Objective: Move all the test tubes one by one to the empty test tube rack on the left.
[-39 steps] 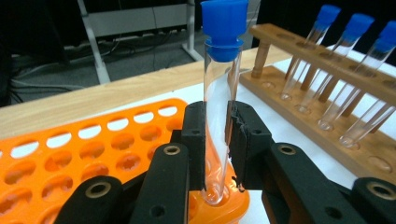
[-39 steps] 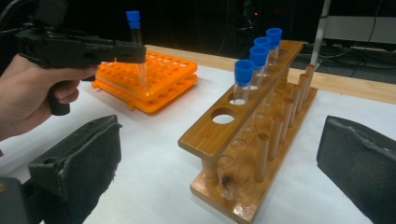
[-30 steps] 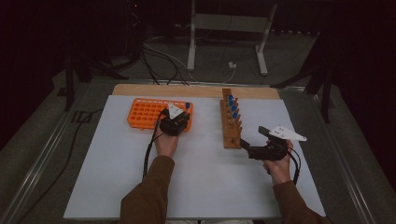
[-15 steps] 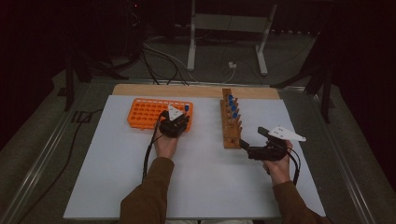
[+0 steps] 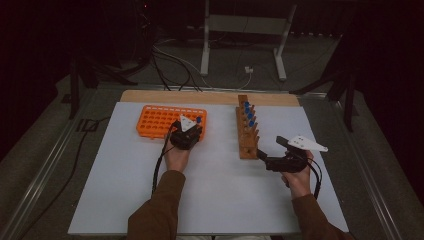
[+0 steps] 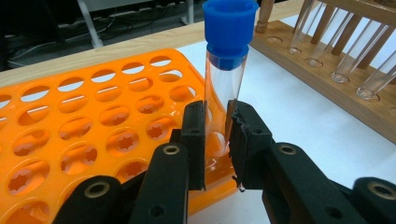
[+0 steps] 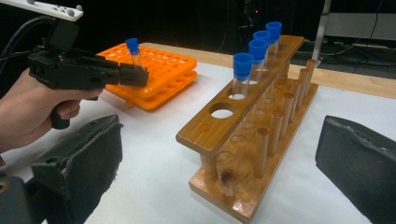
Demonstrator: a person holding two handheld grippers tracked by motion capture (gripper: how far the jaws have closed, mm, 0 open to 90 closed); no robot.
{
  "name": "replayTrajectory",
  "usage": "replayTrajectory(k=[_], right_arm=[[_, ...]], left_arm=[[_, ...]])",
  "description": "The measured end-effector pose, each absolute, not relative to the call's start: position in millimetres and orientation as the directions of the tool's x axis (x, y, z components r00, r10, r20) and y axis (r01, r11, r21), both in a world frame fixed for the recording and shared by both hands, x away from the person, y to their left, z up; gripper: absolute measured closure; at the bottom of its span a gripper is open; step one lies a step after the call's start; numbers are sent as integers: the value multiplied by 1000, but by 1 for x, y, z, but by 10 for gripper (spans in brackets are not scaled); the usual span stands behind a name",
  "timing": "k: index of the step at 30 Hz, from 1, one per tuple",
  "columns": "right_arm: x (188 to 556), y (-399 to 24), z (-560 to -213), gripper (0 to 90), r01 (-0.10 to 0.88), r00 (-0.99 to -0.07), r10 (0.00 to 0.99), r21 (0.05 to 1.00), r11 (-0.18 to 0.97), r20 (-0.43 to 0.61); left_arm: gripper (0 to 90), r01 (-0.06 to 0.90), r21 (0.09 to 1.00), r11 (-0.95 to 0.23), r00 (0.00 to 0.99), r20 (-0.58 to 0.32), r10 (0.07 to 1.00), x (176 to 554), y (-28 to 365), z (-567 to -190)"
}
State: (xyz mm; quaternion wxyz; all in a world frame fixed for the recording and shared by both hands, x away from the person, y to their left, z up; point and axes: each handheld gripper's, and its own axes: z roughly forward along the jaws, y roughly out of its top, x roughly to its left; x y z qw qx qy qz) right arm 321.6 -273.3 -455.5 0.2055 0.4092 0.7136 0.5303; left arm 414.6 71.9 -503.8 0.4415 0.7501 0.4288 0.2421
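Left gripper view has the left gripper [image 6: 217, 140] w/ fingers clamped on a clear test tube [image 6: 224, 79] w/ blue cap, standing upright at the near right corner of the orange rack [image 6: 93, 121], its bottom end down at a corner hole. Right gripper [image 5: 270, 161] sits on the other side of the wooden rack [image 5: 247, 132] from the orange rack, fingers wide apart & holding nothing, pointed at the wooden rack's near end. Four blue-capped tubes [image 7: 254, 49] stand in the wooden rack's far holes, and both racks are on the white worktop [image 5: 215, 190].
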Motion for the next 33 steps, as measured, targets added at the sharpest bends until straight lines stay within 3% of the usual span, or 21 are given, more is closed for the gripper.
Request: replayTrajectory(k=[1, 2, 9, 12, 13, 14, 15, 17, 20, 33], right_arm=[[322, -273, -456, 9, 367, -580, 802, 924, 104, 140], [322, -273, -456, 8, 367, -580, 803, 924, 104, 140], [322, -274, -457, 8, 373, -574, 805, 923, 97, 147], [322, -273, -457, 8, 373, -574, 805, 923, 94, 149], [322, -272, -457, 8, 373, -574, 805, 923, 95, 149], [322, -272, -457, 8, 373, -574, 805, 923, 95, 149], [322, -272, -457, 8, 373, -575, 804, 923, 94, 151], [322, -272, -457, 8, 374, -576, 804, 923, 96, 149], [322, -271, -458, 9, 377, -577, 802, 921, 96, 153], [325, -269, -459, 8, 344, -585, 798, 935, 87, 141]], left_arm=[[740, 436, 869, -233, 517, -30, 856, 414, 73, -503], [634, 445, 869, -219, 514, -48, 856, 414, 74, -503], [500, 450, 888, -93, 518, -175, 837, 403, 93, -487], [390, 460, 888, -12, 514, -255, 819, 394, 107, -477], [259, 460, 888, -3, 507, -260, 821, 391, 111, -474], [259, 454, 891, -9, 504, -248, 827, 387, 114, -471], [158, 449, 893, -15, 501, -238, 832, 383, 117, -468], [141, 432, 902, -14, 499, -226, 837, 373, 125, -462], [34, 422, 906, -28, 478, -196, 856, 359, 138, -458], [7, 362, 927, -97, 438, -77, 896, 291, 186, -457]])
